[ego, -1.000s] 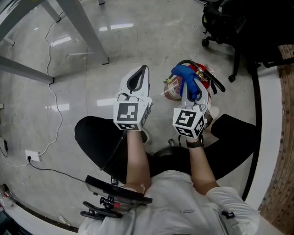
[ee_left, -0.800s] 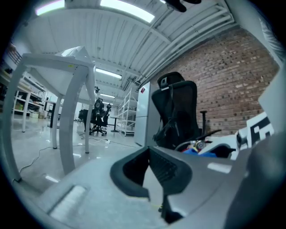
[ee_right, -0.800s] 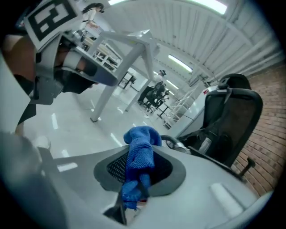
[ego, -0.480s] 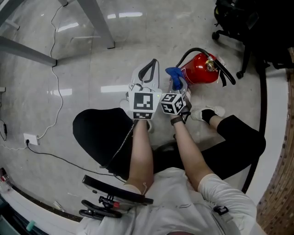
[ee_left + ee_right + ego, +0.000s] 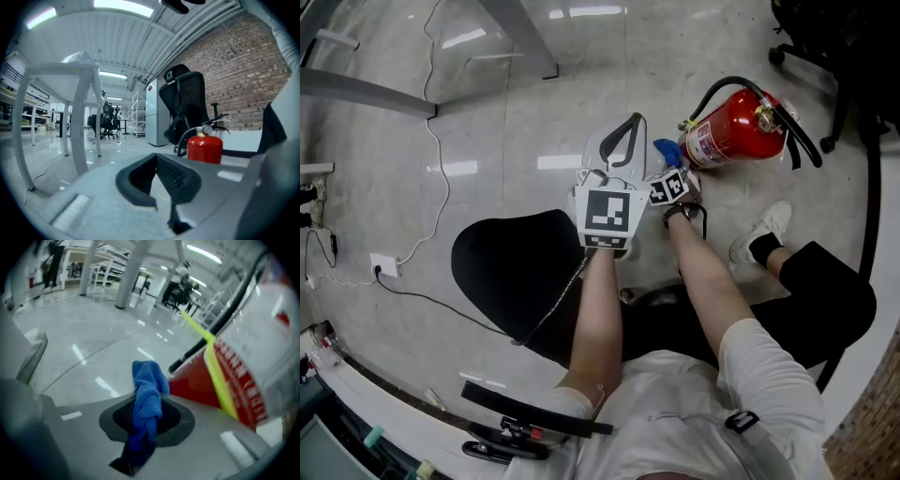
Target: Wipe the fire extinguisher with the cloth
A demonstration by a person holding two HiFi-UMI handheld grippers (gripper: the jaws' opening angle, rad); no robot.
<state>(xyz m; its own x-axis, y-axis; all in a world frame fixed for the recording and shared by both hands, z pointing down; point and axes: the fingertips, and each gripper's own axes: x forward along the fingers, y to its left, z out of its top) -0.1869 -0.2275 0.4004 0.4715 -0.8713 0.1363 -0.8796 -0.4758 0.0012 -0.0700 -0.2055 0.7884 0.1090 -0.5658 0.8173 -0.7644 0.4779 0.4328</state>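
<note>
Two handheld grippers reach out over a glossy grey floor (image 5: 487, 122) where a red fire extinguisher (image 5: 736, 131) stands upright, its black hose (image 5: 724, 89) arching off the top. The right gripper (image 5: 662, 165) has its jaws clamped on a bunched blue cloth (image 5: 147, 399), which sticks out past the jaw tips just beside the extinguisher's labelled lower body; whether the cloth touches it cannot be made out. The left gripper (image 5: 623, 136), alongside the right one, has its jaws drawn together with nothing between them and points past the extinguisher. A black office chair (image 5: 185, 108) stands behind the extinguisher, before a brick wall (image 5: 234, 75).
</note>
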